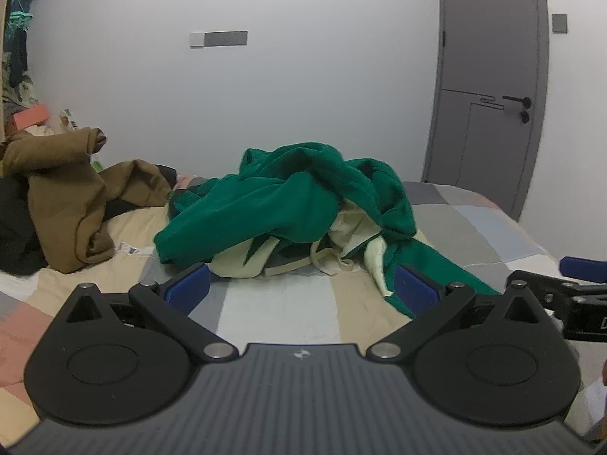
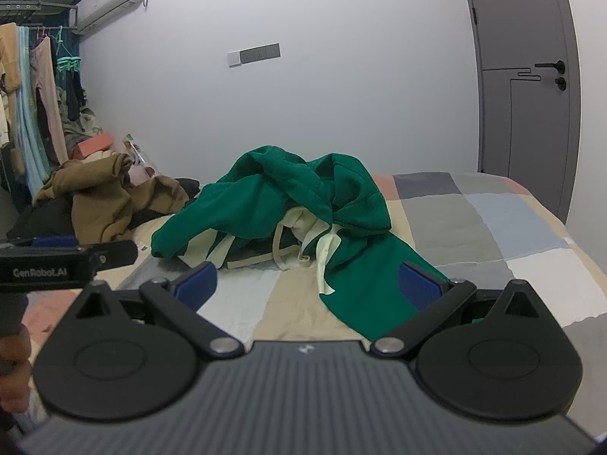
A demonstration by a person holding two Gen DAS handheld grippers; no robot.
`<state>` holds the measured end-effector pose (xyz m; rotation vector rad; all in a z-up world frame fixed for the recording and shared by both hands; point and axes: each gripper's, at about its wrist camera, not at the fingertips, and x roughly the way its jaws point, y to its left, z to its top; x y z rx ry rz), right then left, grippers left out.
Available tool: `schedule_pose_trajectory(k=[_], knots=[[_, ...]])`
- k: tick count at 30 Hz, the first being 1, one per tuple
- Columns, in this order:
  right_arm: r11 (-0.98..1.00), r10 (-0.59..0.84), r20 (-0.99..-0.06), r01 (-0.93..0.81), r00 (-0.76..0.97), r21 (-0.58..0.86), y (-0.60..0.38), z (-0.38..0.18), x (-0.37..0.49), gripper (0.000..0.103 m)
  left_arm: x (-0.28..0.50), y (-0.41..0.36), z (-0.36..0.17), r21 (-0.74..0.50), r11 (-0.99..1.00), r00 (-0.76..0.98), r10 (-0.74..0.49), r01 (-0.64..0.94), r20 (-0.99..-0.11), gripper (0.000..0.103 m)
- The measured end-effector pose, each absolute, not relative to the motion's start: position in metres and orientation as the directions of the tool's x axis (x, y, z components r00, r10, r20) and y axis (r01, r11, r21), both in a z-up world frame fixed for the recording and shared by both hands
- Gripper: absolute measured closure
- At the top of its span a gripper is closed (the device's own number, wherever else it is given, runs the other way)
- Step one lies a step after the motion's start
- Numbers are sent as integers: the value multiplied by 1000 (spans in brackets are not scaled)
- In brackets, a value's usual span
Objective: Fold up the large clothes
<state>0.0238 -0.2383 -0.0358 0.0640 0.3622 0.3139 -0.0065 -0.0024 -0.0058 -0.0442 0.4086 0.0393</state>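
Note:
A crumpled green garment (image 1: 288,197) with cream lining lies in a heap on the bed; it also shows in the right wrist view (image 2: 288,193). One green sleeve trails toward me on the right. My left gripper (image 1: 301,288) is open and empty, just short of the heap's near edge. My right gripper (image 2: 307,284) is open and empty, its right blue pad (image 2: 419,286) over the trailing sleeve. Each gripper shows at the edge of the other's view: the right one in the left wrist view (image 1: 580,292), the left one in the right wrist view (image 2: 68,256).
The bed has a patchwork cover (image 1: 474,227) of grey, beige, blue and pink. A brown garment (image 1: 72,189) and dark clothes are piled at the left. A white wall and a grey door (image 1: 493,76) stand behind. Hanging clothes (image 2: 26,113) are at far left.

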Motion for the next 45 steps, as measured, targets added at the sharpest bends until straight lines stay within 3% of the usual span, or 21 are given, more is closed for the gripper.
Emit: schedule_pose_trajectory(k=[45], knots=[[945, 327, -333, -315, 884, 91, -228, -45, 26, 0, -4, 3, -16, -22, 999, 919, 35, -47, -393, 0]])
